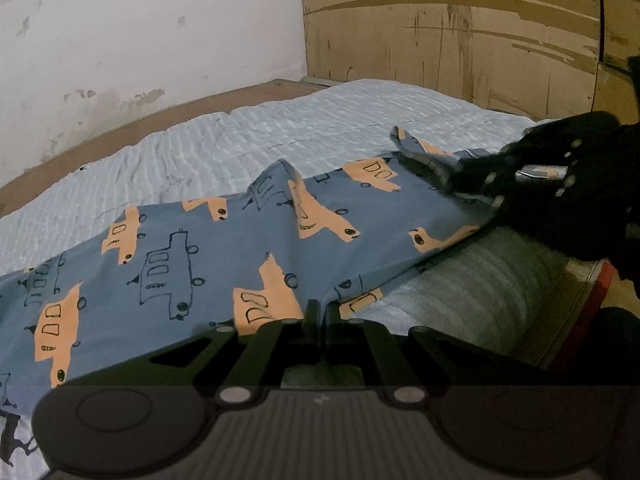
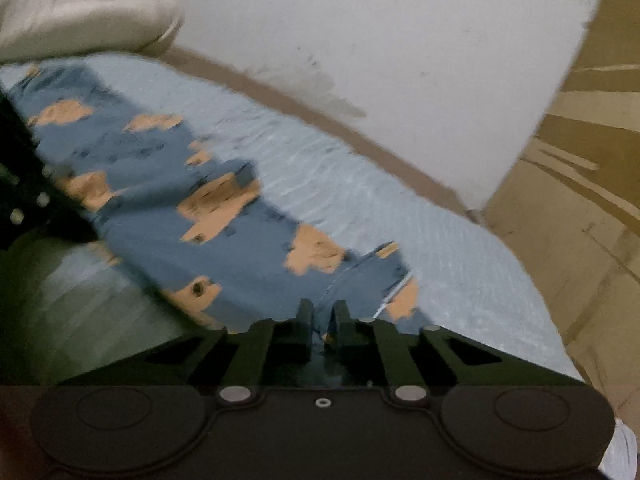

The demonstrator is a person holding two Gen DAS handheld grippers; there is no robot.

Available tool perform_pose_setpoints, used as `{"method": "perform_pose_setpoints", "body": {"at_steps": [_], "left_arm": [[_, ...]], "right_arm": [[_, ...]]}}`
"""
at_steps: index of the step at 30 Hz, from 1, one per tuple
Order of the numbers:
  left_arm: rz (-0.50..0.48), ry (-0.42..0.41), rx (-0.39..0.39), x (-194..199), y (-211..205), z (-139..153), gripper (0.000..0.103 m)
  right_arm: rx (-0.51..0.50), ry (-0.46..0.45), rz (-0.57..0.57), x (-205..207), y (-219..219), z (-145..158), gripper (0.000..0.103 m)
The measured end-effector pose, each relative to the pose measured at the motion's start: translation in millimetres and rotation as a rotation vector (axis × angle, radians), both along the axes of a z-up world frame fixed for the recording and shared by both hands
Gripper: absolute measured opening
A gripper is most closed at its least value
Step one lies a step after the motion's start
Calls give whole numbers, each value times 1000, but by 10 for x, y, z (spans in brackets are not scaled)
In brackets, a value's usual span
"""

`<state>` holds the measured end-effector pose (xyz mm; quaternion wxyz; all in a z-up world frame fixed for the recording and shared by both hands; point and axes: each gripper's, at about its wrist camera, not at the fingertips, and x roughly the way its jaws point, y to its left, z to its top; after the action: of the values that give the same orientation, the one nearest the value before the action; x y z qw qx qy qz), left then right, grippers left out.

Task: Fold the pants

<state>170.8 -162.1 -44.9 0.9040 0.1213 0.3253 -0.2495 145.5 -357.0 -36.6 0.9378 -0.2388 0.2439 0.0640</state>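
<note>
Left gripper (image 1: 320, 308): jaws are seen drawn close together, with the near edge of the pants (image 1: 208, 256) pinched between them.
Right gripper (image 2: 322, 314): jaws are likewise nearly closed, and a gathered fold of blue cloth is clamped between the fingertips; this view is blurred, so detail is lost.
Pants, where: spread on the pale bedspread (image 1: 248, 136), lifted slightly at the held edge, running ahead and to the left of the left gripper.
Long axis: in the left wrist view the cloth is stretched from lower left to upper right, ending at the right gripper, seen as a dark shape at far right.
From the right tool: the length is seen running away ahead and to the left, toward the left gripper at the frame's left edge.
Key relation: both tools are set on the same near edge, well apart along the axis.
Nearer end: the upper-right end is judged to be the right gripper's.
Next move, judged: the held edge carried across, away from both tools.
</note>
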Motion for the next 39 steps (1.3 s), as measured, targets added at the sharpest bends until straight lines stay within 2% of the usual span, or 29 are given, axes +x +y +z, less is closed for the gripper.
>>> {"method": "perform_pose_setpoints", "body": {"at_steps": [7, 11, 15, 16, 20, 22, 24, 27, 28, 30, 31, 39], "left_arm": [[4, -1, 5, 1, -15, 12, 1], [3, -3, 8, 0, -17, 17, 1], [2, -5, 15, 4, -25, 11, 1], [3, -5, 16, 3, -27, 11, 1], [2, -6, 21, -1, -34, 9, 1], [4, -6, 20, -1, -36, 7, 1], [5, -7, 21, -4, -36, 8, 1], [11, -12, 17, -10, -35, 20, 1], [14, -13, 14, -17, -35, 27, 1], [20, -21, 10, -23, -38, 53, 1], [22, -29, 10, -27, -45, 70, 1], [8, -54, 19, -10, -153, 108, 1]], "right_arm": [[298, -107, -218, -164, -651, 262, 6], [484, -100, -351, -230, -1074, 224, 5], [643, -50, -400, -274, -1344, 56, 5], [682, -45, -399, -279, -1383, 20, 7], [854, -31, -400, -319, -1544, -83, 30], [902, -17, -387, -329, -1598, -102, 38], [893, 2, -377, -275, -1589, -109, 42], [831, 19, -372, -179, -1527, -88, 42], [810, 20, -376, -149, -1514, -88, 38], [774, 14, -391, -102, -1494, -86, 13], [763, 9, -392, -93, -1490, -81, 7], [699, -106, -421, -299, -1517, -5, 5]]}}
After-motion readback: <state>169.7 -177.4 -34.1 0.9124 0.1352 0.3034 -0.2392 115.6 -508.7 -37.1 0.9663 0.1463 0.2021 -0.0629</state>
